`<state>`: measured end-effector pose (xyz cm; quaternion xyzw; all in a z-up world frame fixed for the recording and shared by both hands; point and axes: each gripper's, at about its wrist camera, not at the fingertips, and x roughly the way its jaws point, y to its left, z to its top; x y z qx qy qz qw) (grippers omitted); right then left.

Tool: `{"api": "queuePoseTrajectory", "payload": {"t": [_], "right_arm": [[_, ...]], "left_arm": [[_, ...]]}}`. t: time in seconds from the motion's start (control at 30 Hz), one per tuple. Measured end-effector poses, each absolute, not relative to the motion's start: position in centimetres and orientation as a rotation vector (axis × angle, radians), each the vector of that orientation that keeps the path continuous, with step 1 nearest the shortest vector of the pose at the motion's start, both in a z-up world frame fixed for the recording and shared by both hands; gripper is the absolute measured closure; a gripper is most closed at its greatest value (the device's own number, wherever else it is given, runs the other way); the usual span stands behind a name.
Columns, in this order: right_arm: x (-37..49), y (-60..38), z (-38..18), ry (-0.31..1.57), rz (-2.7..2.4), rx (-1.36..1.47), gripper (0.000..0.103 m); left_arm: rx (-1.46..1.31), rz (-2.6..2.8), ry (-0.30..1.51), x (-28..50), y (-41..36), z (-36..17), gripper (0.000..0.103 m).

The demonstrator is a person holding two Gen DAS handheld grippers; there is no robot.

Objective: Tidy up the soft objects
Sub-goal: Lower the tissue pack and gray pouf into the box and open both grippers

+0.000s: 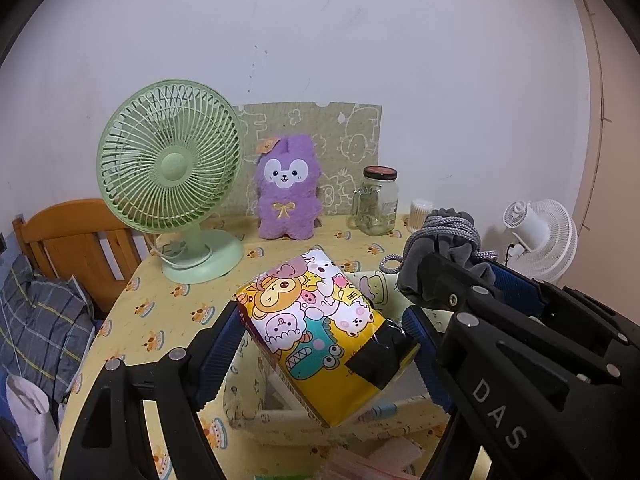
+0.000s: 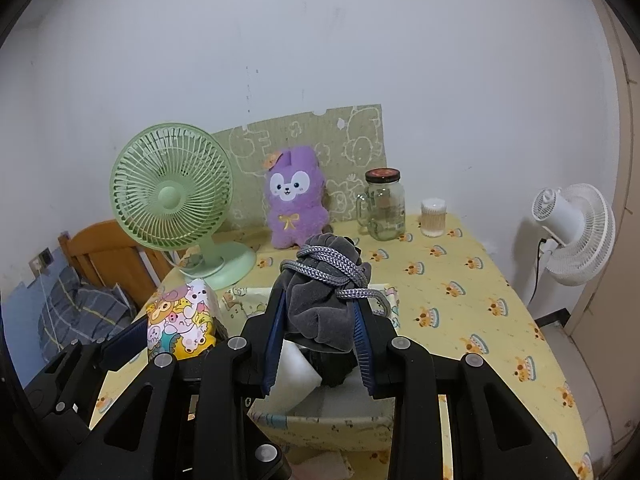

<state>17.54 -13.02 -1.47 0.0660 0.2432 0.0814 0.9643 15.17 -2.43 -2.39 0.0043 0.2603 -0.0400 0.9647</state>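
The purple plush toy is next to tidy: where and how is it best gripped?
Probably grip the purple plush toy across its body below the face, coming from the front. It sits upright against the board; the green fan crowds one flank.

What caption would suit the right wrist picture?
A hand-held gripper clamps a grey drawstring pouch above a fabric bin on a yellow tablecloth.

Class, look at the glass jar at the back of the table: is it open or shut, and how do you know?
Shut. The glass jar stands upright beside the purple plush toy, and a dark lid sits on its mouth.
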Motion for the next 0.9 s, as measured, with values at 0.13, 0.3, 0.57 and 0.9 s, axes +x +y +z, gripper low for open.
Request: {"api": "queuePoseTrajectory", "payload": {"t": [0.13,0.3,0.57,0.9], "right_arm": [[18.7,-12.9,-2.2,0.504,0.165,0.126,0.068],[20.1,-12.9,-3.2,0.531,0.166,0.127,0.068],[21.6,-12.1,-4.7,0.579,0.182,0.122,0.068],[22.5,-11.0,-5.6,0.602,0.22,0.122,0.06]], "left_arm": [[0.002,-0.084,0.538,16.4,-2.3,-3.1,0.02],[0.008,-0.093,0.576,18.1,-2.2,-4.3,0.016],[0.001,-0.084,0.633,19.6,-1.6,-5.7,0.003],[0.003,-0.08,0.684,20.0,-0.7,-6.6,0.002]]}}
